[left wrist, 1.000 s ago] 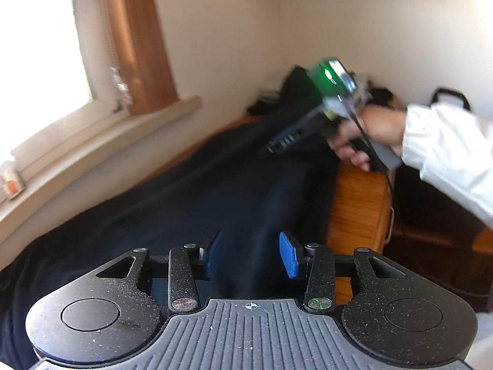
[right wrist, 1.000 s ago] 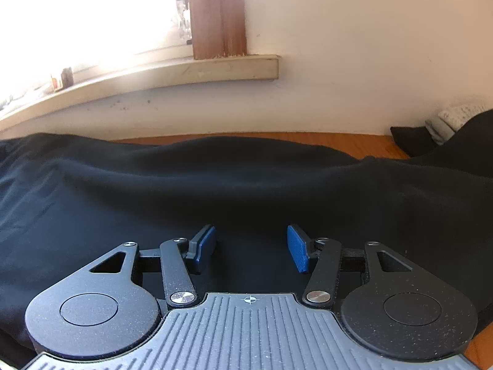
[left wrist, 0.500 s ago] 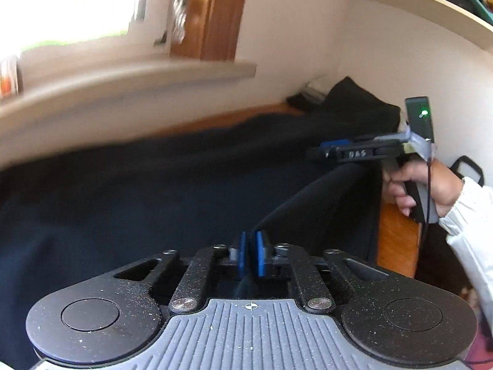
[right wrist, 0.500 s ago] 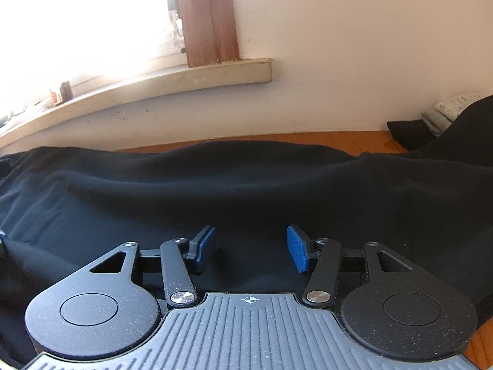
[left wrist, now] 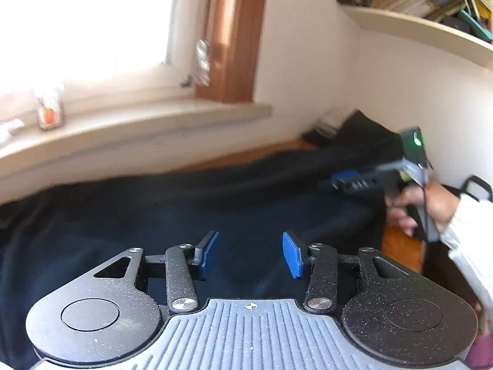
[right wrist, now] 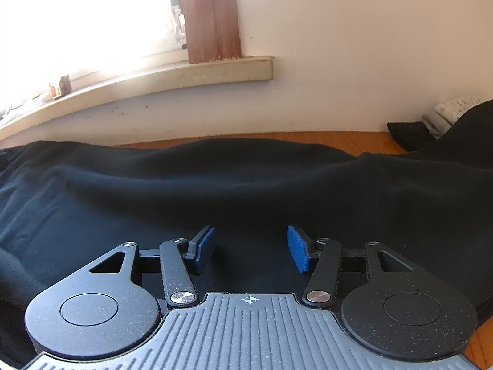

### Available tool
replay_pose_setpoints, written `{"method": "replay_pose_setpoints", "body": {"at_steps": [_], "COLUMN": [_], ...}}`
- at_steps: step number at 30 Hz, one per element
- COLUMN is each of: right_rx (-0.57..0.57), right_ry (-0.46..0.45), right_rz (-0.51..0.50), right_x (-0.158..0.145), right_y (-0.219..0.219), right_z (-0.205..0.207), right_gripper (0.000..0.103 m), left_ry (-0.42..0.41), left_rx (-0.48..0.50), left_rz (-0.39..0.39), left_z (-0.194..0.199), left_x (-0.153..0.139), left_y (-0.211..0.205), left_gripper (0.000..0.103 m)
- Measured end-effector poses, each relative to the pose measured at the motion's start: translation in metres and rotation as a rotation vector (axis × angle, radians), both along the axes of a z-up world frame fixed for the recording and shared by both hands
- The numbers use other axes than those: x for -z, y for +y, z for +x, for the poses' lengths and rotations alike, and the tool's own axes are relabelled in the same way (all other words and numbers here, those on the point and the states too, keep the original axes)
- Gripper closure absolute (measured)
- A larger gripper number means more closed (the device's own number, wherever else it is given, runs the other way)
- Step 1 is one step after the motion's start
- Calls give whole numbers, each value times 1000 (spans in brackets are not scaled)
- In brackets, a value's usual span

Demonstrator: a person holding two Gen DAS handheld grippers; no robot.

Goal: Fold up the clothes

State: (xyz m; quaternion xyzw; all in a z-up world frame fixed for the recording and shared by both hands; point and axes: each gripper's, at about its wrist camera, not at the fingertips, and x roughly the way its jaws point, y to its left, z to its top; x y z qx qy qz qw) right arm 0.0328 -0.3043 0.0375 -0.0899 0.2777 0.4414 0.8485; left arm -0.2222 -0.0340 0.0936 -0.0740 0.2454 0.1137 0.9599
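Note:
A large black garment (left wrist: 215, 197) lies spread over a wooden table, filling the lower half of both views. My left gripper (left wrist: 250, 254) hovers just above the cloth, its jaws opening, with nothing gripped between the blue pads. My right gripper (right wrist: 251, 251) stands open over the same black garment (right wrist: 246, 185), pads apart and not pressing on anything. In the left wrist view the right gripper (left wrist: 348, 178) shows at the far right, held in a hand with a white sleeve, above the cloth's far end.
A window sill (right wrist: 185, 77) runs along the white wall behind the wooden table (right wrist: 308, 137). Folded grey and black items (right wrist: 431, 120) sit in the back right corner. A shelf of books (left wrist: 431, 3) hangs high on the right. The table edge (left wrist: 400, 246) drops off under the hand.
The left gripper shut on the cloth half a second ago and now has its jaws apart again, the lifted fold gone. Its view rolled and swung toward the window. The right gripper kept still.

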Motion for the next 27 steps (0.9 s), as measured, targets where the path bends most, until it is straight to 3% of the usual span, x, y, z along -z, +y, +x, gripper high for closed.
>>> {"method": "replay_pose_setpoints", "body": {"at_steps": [4,9,11,16,19,27], "right_rx": [9,9,7,-8,-9,-38], "right_ry": [9,36,38,29,23,20], "right_rz": [10,36,36,23,17,16], "right_x": [-1,-1,-1,-2,-1,-1], "right_y": [0,-3,-3,0,0,-4], "right_z": [-3,0,-1,-3,-4,-5], "right_gripper": [50,50,48,43,43,43], "left_ry": [16,133,167,200,212,199], "left_rx": [-34,-91,-136,-112,-109,-179], "left_rz": [84,345,413,348,306,227], "left_z": [11,43,46,31,14,-19], "left_x": [1,15,20,39,55,59], "left_y": [15,41,60,103,112,110], "left_gripper": [48,48,49,48,48,48]}}
